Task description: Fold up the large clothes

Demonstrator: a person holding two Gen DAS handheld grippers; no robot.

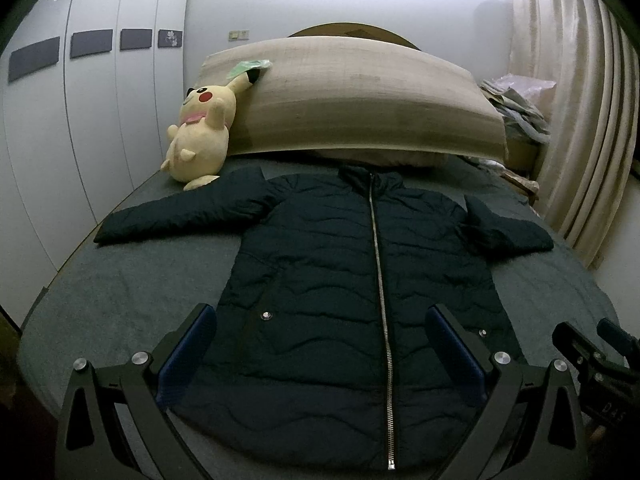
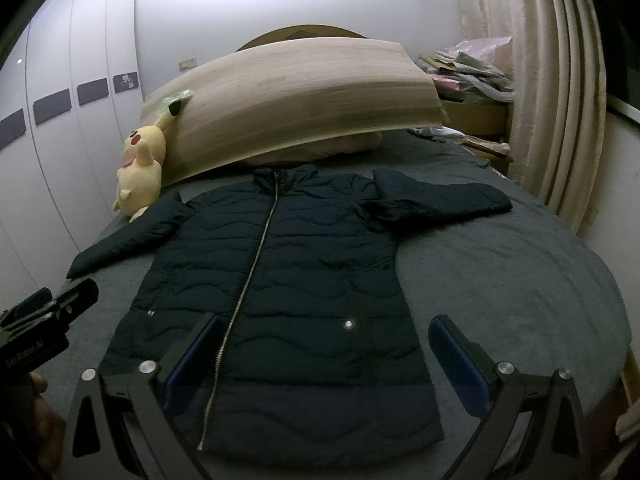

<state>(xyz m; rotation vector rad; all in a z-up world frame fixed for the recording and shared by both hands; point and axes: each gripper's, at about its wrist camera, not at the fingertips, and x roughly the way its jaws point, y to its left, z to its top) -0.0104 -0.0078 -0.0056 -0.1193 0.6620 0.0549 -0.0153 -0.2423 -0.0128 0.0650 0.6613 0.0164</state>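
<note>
One dark quilted jacket (image 1: 340, 280) lies flat and face up on the bed (image 1: 120, 292), zipped to the collar, hem towards the cameras, collar near the long beige pillow (image 1: 360, 104); its two sleeves are spread out to either side, the one on the right side bent back on itself near the shoulder; nothing is folded yet, so this looks like the very start of the fold. The left gripper (image 1: 320, 344) hovers over the hem with its jaws wide apart and nothing between them; the right gripper (image 2: 326, 352) does the same, also spread wide and empty, above the lower right part of the jacket. The next move probably calls for each gripper to travel out to a sleeve or a side edge, pinch the puffy fabric firmly, and bring it across the zip (image 1: 380, 280); the padding may spring back. Also in view: one yellow plush toy (image 1: 200, 132) leaning on the pillow, one wardrobe (image 1: 80, 120), one curtain (image 1: 580, 120).
</note>
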